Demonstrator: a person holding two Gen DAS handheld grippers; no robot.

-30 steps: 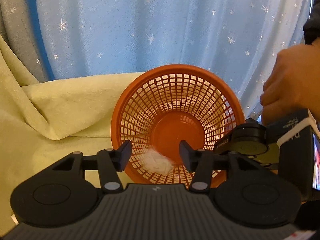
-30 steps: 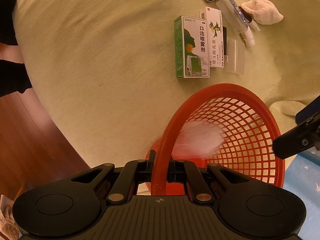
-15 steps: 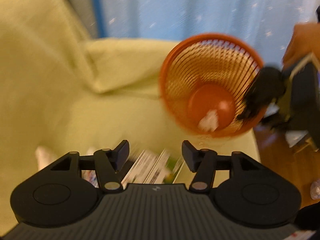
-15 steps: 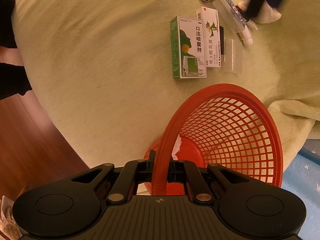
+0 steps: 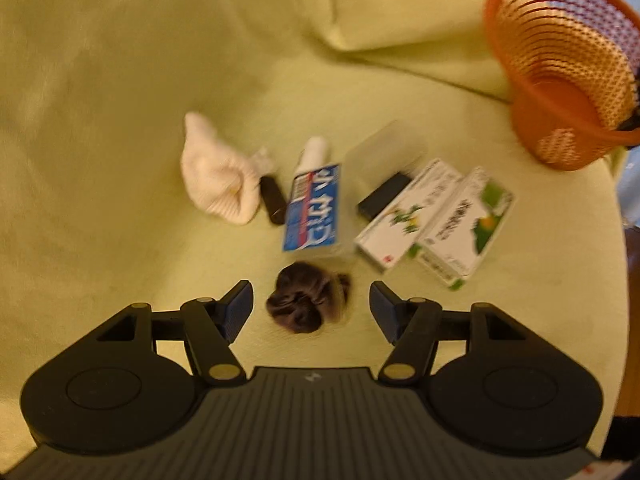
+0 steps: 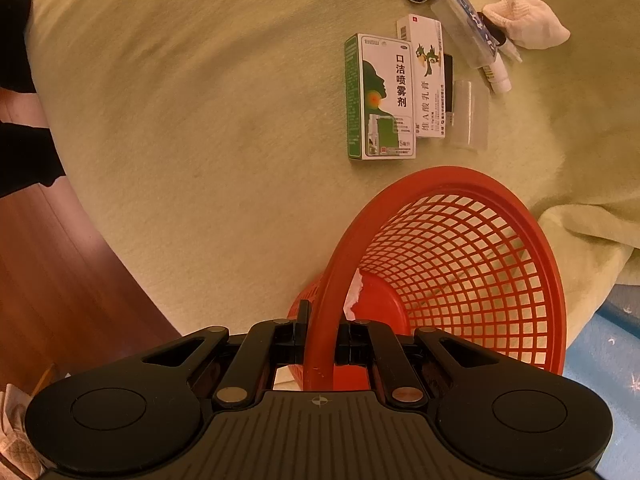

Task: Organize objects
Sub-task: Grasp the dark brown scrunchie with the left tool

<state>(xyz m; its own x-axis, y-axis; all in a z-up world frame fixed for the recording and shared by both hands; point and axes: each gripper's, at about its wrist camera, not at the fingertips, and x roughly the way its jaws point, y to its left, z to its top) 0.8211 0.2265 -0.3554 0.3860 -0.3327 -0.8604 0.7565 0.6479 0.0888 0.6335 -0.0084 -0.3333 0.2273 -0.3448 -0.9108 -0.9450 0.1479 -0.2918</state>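
Note:
My left gripper (image 5: 311, 307) is open and empty, just above a dark brown scrunchie (image 5: 306, 302) that lies between its fingers. Beyond it lie a blue-labelled tube (image 5: 314, 204), a white sock (image 5: 218, 178), a clear case (image 5: 384, 152), a small black item (image 5: 384, 196) and two medicine boxes (image 5: 436, 220). My right gripper (image 6: 320, 336) is shut on the rim of the tilted orange basket (image 6: 452, 184), which holds a white crumpled piece (image 6: 354, 294). The basket also shows in the left wrist view (image 5: 560, 64).
A yellow-green cloth (image 6: 200, 120) covers the round table. The table edge and wooden floor (image 6: 52, 280) are at left in the right wrist view. The cloth is folded up (image 5: 400, 20) behind the objects. A blue curtain (image 6: 616, 340) hangs beside the basket.
My left gripper has swung away from the basket and down over the scrunchie. The white piece it released has dropped to the basket's bottom. My right gripper kept hold of the rim.

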